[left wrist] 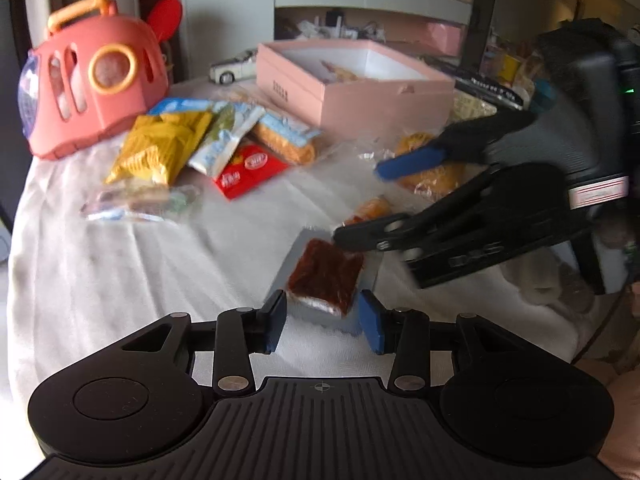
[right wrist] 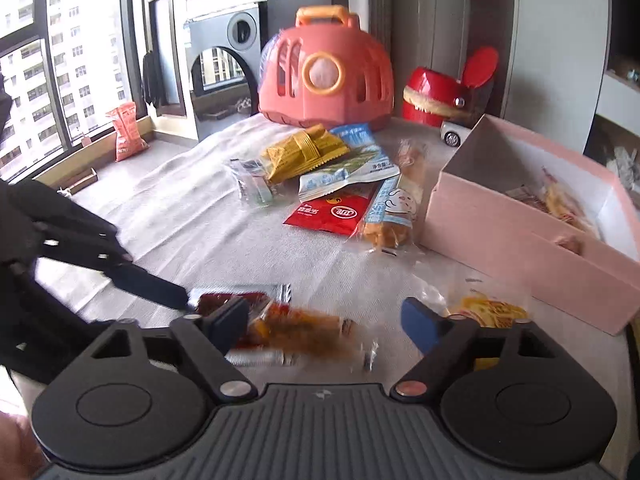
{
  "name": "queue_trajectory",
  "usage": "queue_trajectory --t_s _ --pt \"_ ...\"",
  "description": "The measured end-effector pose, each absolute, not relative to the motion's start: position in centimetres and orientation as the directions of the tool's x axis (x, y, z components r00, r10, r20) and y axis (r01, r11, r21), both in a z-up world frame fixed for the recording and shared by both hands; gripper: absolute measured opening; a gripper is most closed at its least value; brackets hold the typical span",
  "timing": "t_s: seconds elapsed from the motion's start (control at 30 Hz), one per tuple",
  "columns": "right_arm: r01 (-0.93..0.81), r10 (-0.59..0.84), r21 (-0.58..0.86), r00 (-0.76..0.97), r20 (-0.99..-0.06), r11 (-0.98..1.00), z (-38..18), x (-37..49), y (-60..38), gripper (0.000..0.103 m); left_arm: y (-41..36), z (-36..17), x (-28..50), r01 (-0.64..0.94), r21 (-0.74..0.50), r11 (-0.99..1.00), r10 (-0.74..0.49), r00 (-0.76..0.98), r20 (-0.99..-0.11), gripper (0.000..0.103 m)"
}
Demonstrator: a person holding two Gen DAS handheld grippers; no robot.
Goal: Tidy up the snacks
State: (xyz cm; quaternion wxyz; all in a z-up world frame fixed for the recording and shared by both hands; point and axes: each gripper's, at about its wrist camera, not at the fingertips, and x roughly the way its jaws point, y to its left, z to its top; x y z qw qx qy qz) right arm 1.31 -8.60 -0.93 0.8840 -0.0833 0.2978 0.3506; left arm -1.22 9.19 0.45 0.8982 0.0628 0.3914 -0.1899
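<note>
On the white cloth (left wrist: pixel 100 264), most of the snacks are still loose, so the sorting looks only just begun. At two o'clock in the right wrist view the pink box (right wrist: pixel 520 240) stands open with a few wrapped snacks against its far side and much bare floor showing; what else it holds I cannot tell. Left to gather: a pile at twelve o'clock of the yellow bag (right wrist: pixel 304 152), a blue-white pack (right wrist: pixel 352 168), the red packet (right wrist: pixel 332 212) and a clear-wrapped pastry (right wrist: pixel 392 224), with a clear pack (right wrist: pixel 252 184) just beside them, and nearer pieces at the front edge. The left gripper (left wrist: pixel 323 322) stands half open around the near end of a dark red slab (left wrist: pixel 324 276) in its silver wrapper; its pads sit beside the pack, and whether they press it is not clear. The right gripper (right wrist: pixel 326 326) is wide, jaws either side of an orange-brown snack (right wrist: pixel 304 326) that is blurred, with no grip visible. A yellow pack (right wrist: pixel 492 310) lies at three o'clock, just beside the right pad and near the box. The coral toy carrier (right wrist: pixel 324 80) stands at the back.
</note>
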Motion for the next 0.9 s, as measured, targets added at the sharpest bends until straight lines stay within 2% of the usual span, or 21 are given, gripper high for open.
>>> queue_trajectory --t_s 0.1,0.27,0.33,0.43,0.5,0.53,0.67,0.8,0.9 --pt "-0.623 0.51 0.039 0.6 -0.617 0.781 -1.5 2.4 -7.8 0.071 8.9 0.7 -0.8 0.392 -0.003 0.92 -0.275 0.64 -0.718 0.045" --pt "-0.56 0.462 0.038 0.643 -0.611 0.828 -1.7 1.8 -9.7 0.071 7.8 0.2 0.8 0.425 0.045 0.904 -0.264 0.639 -0.722 0.045" --pt "-0.56 0.47 0.039 0.651 -0.596 0.827 -1.4 0.8 -11.0 0.072 7.3 -0.2 1.2 0.448 0.053 0.892 -0.267 0.62 -0.738 0.049" --pt "-0.55 0.474 0.036 0.684 -0.555 0.835 -0.3 -0.3 -13.0 0.074 6.6 -0.6 1.4 0.479 0.088 0.873 -0.259 0.609 -0.75 0.051" --pt "-0.523 0.466 0.043 0.717 -0.519 0.851 0.5 -0.6 -14.6 0.085 6.5 -0.6 1.6 0.473 0.087 0.877 -0.252 0.608 -0.753 0.054" --pt "-0.5 0.451 0.041 0.738 -0.502 0.865 0.7 -0.7 -15.2 0.086 6.6 -0.6 1.7 0.465 0.084 0.881 -0.25 0.61 -0.752 0.054" --pt "-0.409 0.371 0.036 0.783 -0.499 0.912 0.5 -0.1 -17.0 0.087 7.2 -0.7 2.1 0.376 0.102 0.921 -0.185 0.651 -0.736 0.057" --pt "-0.407 0.387 0.085 0.754 -0.531 0.91 -0.4 0.2 -17.8 0.087 8.4 -0.6 2.4 0.226 0.153 0.962 -0.052 0.702 -0.71 0.053" --pt "-0.41 0.369 0.048 0.756 -0.541 0.911 -1.1 -0.1 -17.3 0.087 10.2 -0.6 2.7 0.149 0.073 0.986 -0.053 0.697 -0.715 0.05"
